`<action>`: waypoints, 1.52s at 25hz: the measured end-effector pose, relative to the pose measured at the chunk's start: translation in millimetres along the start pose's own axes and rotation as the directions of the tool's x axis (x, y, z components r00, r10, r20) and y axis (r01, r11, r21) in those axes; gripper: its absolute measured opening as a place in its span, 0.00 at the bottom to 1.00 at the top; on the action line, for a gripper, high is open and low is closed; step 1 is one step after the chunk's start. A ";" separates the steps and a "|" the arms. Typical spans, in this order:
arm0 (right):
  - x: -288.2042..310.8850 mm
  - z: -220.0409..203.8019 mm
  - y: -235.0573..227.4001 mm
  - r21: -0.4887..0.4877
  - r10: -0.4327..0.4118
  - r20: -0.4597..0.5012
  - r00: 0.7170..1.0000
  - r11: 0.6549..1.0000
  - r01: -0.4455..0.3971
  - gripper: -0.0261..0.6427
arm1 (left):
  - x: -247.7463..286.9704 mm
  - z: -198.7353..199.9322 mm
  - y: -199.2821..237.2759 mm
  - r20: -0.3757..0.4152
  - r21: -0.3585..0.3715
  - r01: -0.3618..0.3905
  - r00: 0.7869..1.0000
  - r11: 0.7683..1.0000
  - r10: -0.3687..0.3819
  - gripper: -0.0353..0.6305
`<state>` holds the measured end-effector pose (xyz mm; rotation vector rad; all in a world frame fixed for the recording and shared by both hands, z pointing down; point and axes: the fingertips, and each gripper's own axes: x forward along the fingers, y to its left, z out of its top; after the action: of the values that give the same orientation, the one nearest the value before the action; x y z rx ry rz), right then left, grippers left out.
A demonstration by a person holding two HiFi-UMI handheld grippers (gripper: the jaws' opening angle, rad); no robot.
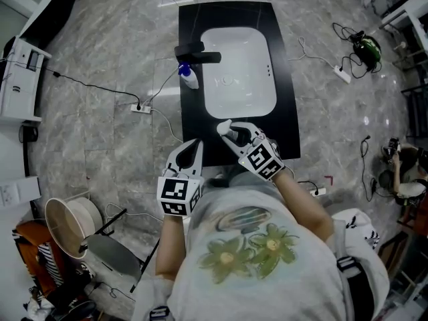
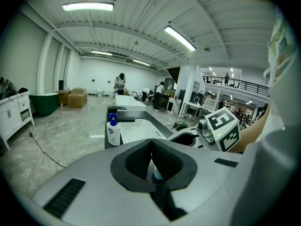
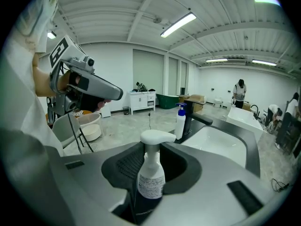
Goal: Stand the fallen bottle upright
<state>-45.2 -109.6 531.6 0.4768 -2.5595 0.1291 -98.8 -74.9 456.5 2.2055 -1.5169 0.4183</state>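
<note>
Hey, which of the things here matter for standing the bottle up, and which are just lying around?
In the job:
white-topped bottle, gripped in the right tongs
black counter, likely where it gets stood

Just lying about:
blue-capped soap bottle
black tap
white sink
floor power strip

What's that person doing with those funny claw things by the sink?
A person holds a gripper in each hand at a black counter with a white sink. The right gripper has its jaws clamped on a white pump bottle, holding it upright over the counter's front part; whether it touches down isn't clear. The left gripper hangs nearby, jaws shut on nothing. Another white bottle with a blue pump stands by the black tap.
</note>
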 end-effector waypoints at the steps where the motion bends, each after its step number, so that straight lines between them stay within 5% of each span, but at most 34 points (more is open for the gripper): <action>1: -1.6 -0.6 -0.1 0.003 -0.002 0.002 1.000 1.000 0.002 0.22 | -0.3 -0.6 -1.5 -0.002 0.001 0.001 1.000 1.000 -0.001 0.08; 38: -38.5 -37.9 8.2 0.064 -0.054 -0.017 0.998 0.996 0.055 0.21 | 14.6 -27.9 -53.8 -0.046 0.026 0.114 0.993 0.993 -0.112 0.08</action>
<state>0.9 -83.1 544.1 0.5669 -2.5311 0.1953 -43.4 -55.8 477.9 2.2754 -1.3636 0.4520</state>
